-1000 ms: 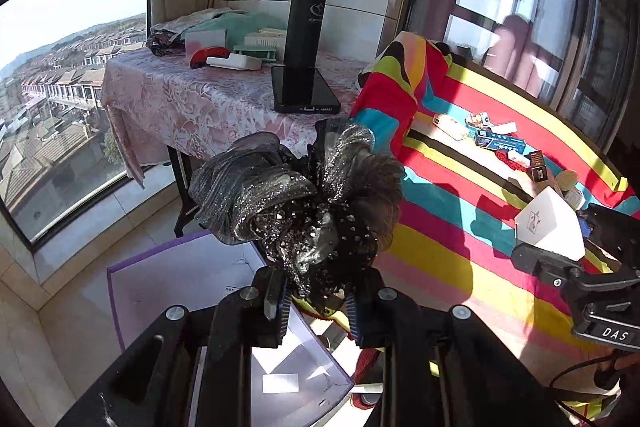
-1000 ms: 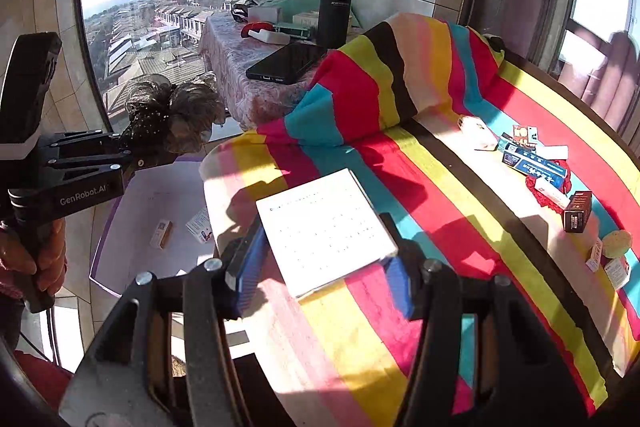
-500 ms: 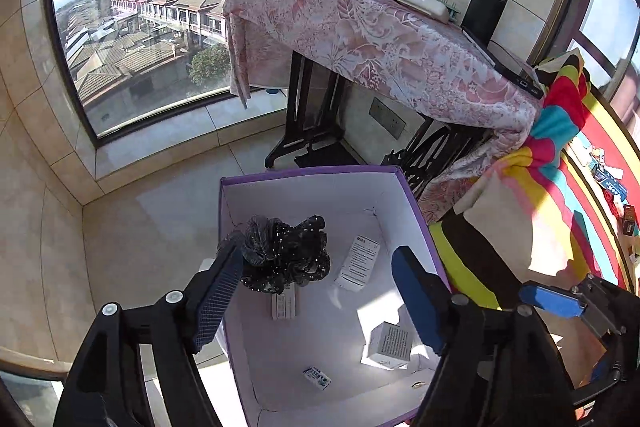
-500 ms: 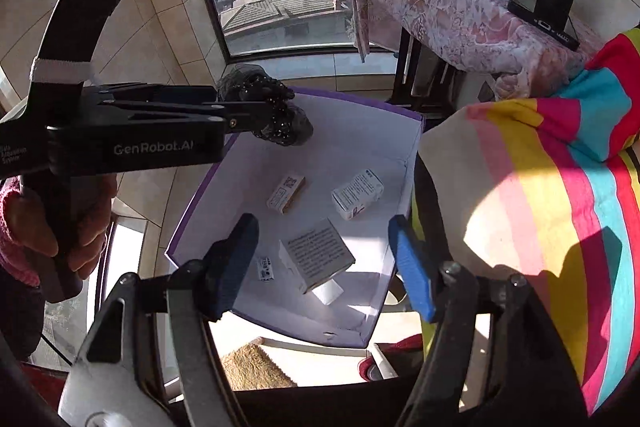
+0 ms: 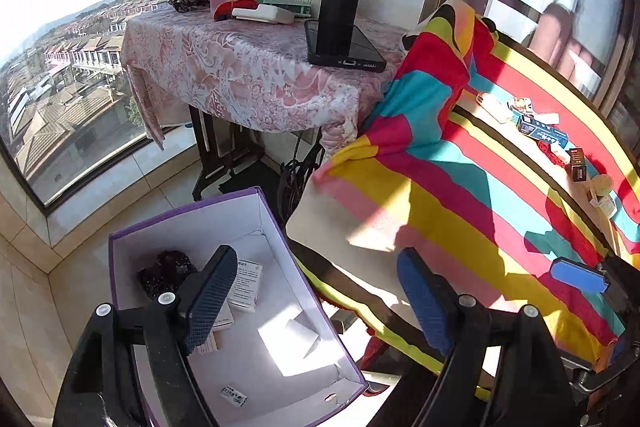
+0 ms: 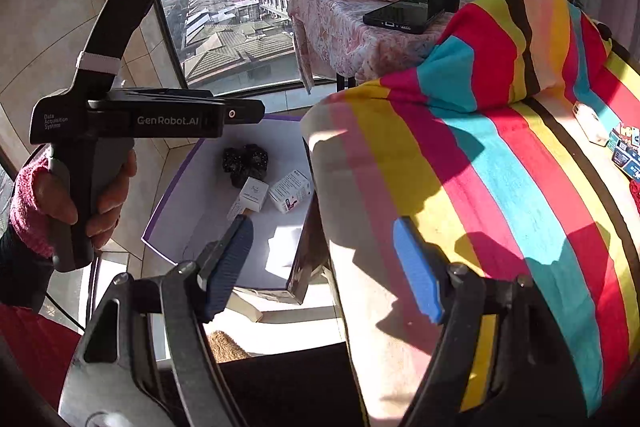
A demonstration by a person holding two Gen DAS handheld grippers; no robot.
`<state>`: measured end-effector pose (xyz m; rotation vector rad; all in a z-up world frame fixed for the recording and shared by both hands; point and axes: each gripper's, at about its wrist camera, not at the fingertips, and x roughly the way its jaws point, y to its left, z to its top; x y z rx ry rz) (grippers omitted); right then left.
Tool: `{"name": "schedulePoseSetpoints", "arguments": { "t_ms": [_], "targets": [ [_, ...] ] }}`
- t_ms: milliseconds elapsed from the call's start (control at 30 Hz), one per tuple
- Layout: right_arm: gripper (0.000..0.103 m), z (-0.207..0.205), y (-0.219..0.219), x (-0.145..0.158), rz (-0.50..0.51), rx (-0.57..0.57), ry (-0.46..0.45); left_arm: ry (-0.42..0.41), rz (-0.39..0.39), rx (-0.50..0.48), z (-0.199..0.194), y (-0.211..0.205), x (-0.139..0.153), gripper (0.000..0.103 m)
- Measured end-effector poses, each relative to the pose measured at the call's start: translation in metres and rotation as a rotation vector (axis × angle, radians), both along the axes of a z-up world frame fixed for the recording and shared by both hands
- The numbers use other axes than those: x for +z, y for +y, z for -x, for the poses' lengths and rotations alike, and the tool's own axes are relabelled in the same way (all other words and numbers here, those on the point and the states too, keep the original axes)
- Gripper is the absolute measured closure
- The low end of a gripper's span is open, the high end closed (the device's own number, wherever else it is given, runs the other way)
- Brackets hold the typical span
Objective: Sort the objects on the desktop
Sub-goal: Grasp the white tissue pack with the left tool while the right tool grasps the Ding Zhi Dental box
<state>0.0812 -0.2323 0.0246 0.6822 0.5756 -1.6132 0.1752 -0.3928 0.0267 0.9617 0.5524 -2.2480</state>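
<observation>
Both loads have dropped: the scrunchie (image 5: 166, 273) now lies in the box (image 5: 256, 223) below the left gripper (image 5: 316, 301), jaws spread (right gripper (image 6: 326, 265) likewise released); more clutter (image 5: 540, 131) waits ahead.

Left tongs (image 5: 316, 301) gape wide and empty above a purple-edged box (image 5: 248, 197) on the floor, where a dark sequinned scrunchie (image 5: 166, 273) lies beside small cartons (image 5: 248, 285); the striped bench (image 5: 460, 203) stands just beside it.
</observation>
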Motion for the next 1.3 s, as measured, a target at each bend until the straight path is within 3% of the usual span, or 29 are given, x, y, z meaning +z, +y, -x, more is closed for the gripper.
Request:
{"name": "schedulePoseSetpoints", "arguments": {
  "t_ms": [133, 233, 367, 500, 600, 767, 867, 1000, 1100, 1167, 1300],
  "targets": [
    [0.024, 0.069, 0.05, 0.012, 0.022, -0.217, 0.003, 0.008, -0.016, -0.214, 0.075, 0.046, 0.005, 0.02],
    [0.024, 0.125, 0.083, 0.009, -0.003, -0.424, 0.026, -0.044, 0.032, -0.357, 0.138, 0.082, 0.001, 0.02],
    [0.024, 0.189, 0.139, 0.008, 0.021, -0.627, -0.039, -0.087, 0.092, -0.461, 0.207, 0.114, -0.006, 0.02],
    [0.024, 0.249, 0.174, 0.005, 0.032, -0.79, -0.071, -0.065, 0.076, -0.524, 0.257, 0.126, -0.008, 0.02],
    [0.024, 0.297, 0.191, -0.003, 0.004, -0.889, -0.097, -0.069, 0.053, -0.514, 0.29, 0.12, -0.012, 0.02],
    [0.024, 0.37, 0.191, -0.019, -0.075, -1.012, -0.131, -0.083, -0.071, -0.398, 0.34, 0.08, -0.027, 0.02],
    [0.024, 0.4, 0.182, -0.023, -0.116, -1.042, -0.118, -0.092, -0.081, -0.337, 0.361, 0.061, -0.033, 0.02],
    [0.025, 0.425, 0.176, -0.023, -0.156, -1.06, -0.091, -0.108, -0.037, -0.317, 0.386, 0.049, -0.036, 0.02],
    [0.041, 0.43, 0.182, -0.021, -0.139, -1.076, -0.074, -0.118, -0.022, -0.286, 0.406, 0.04, -0.037, 0.02],
    [0.07, 0.427, 0.186, -0.019, -0.13, -1.085, -0.046, -0.118, -0.04, -0.249, 0.417, 0.029, -0.036, 0.02],
    [0.07, 0.421, 0.19, -0.02, -0.104, -1.081, -0.039, -0.053, -0.179, -0.153, 0.427, -0.001, -0.029, 0.02]
  ]
}}
